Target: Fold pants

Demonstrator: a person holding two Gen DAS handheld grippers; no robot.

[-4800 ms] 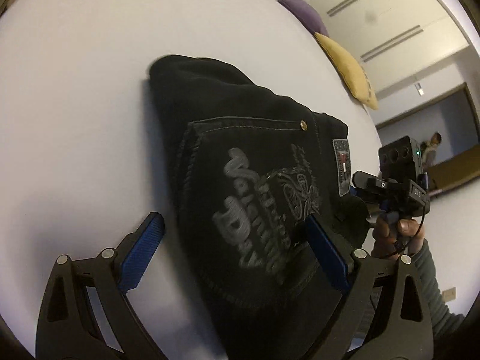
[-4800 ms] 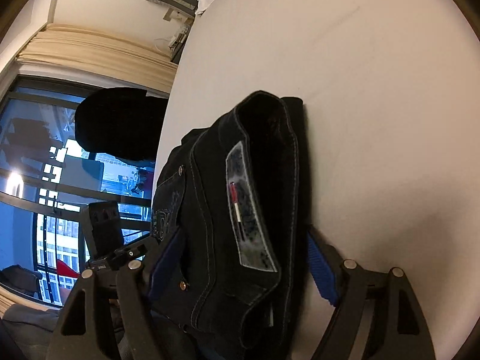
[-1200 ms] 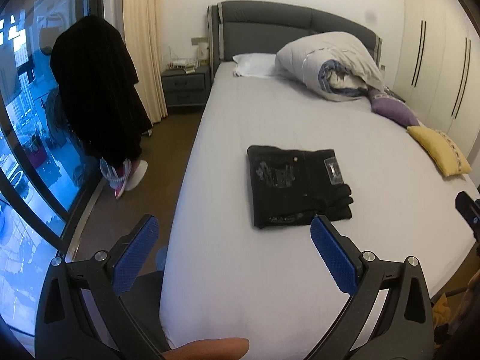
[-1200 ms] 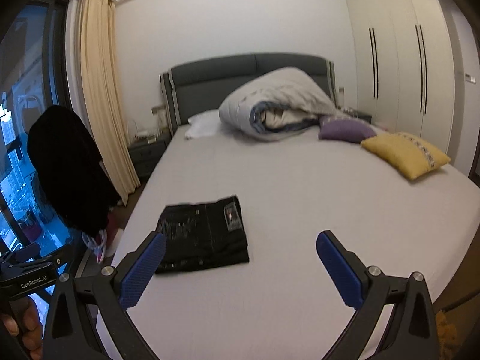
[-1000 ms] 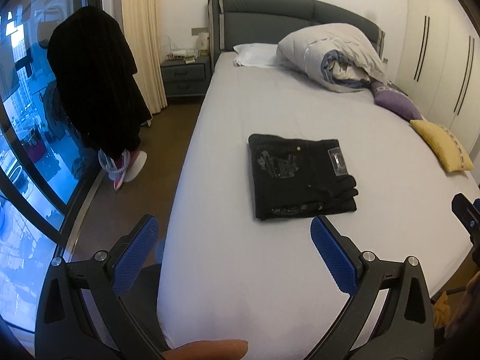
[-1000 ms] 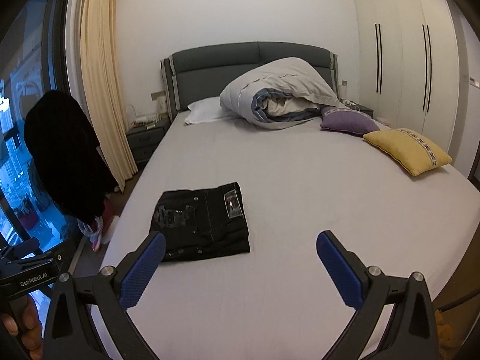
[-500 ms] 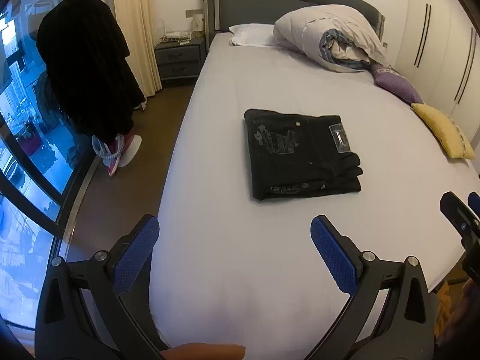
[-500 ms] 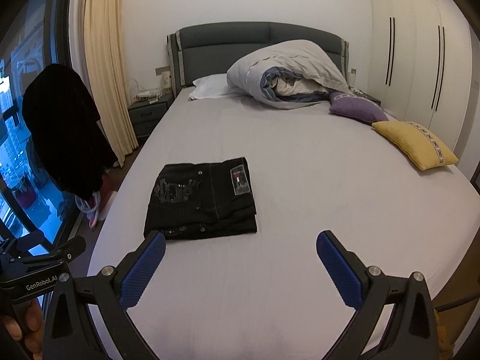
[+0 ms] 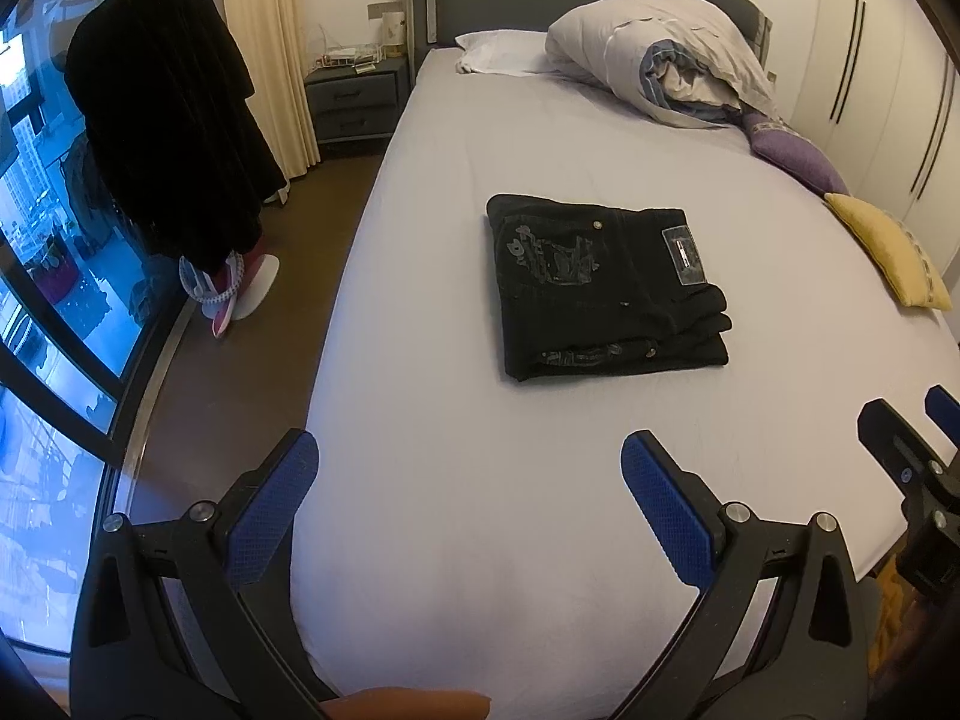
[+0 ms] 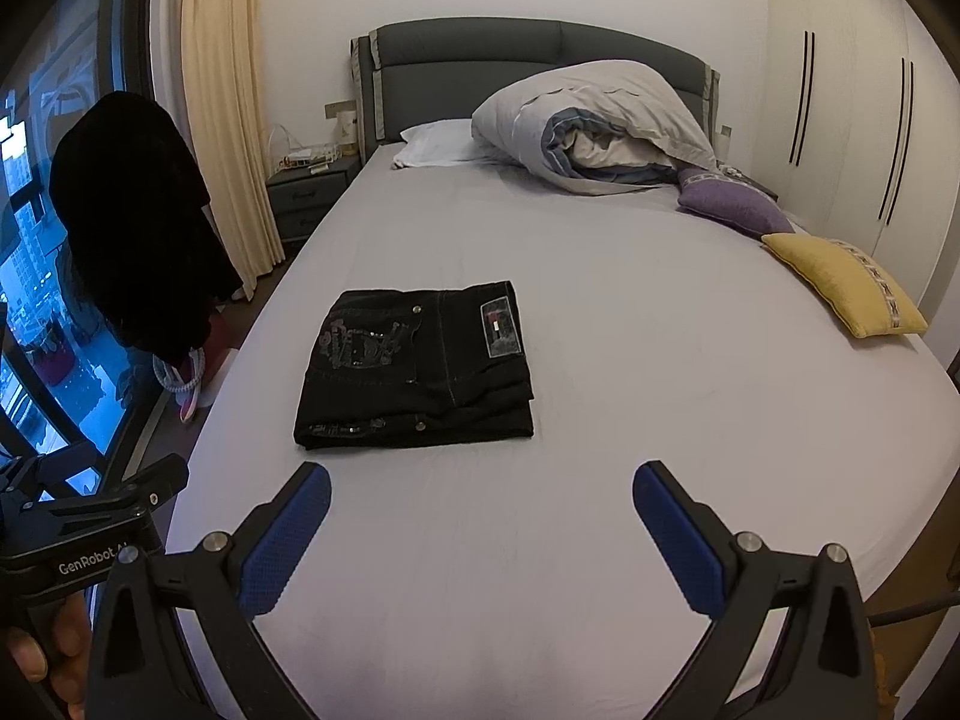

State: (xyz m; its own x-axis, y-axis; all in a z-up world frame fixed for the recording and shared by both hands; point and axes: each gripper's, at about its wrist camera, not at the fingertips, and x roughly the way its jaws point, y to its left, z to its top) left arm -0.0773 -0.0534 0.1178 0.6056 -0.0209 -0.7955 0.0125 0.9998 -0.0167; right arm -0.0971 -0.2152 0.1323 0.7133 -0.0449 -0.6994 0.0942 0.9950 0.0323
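Black pants [image 9: 606, 288] lie folded in a compact rectangle at the centre of the frame on the grey bed [image 9: 540, 510]. Both the left tool [image 9: 468, 480] and right tool [image 10: 480, 510], seconds ago right over the fabric, have pulled back with jaws spread and empty. The folding looks finished.

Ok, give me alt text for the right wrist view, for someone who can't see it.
Black pants lie folded into a neat rectangle on a grey bed, untouched. The right tool hovers open in front of them, holding nothing. A rumpled duvet, purple cushion and yellow cushion sit farther back.
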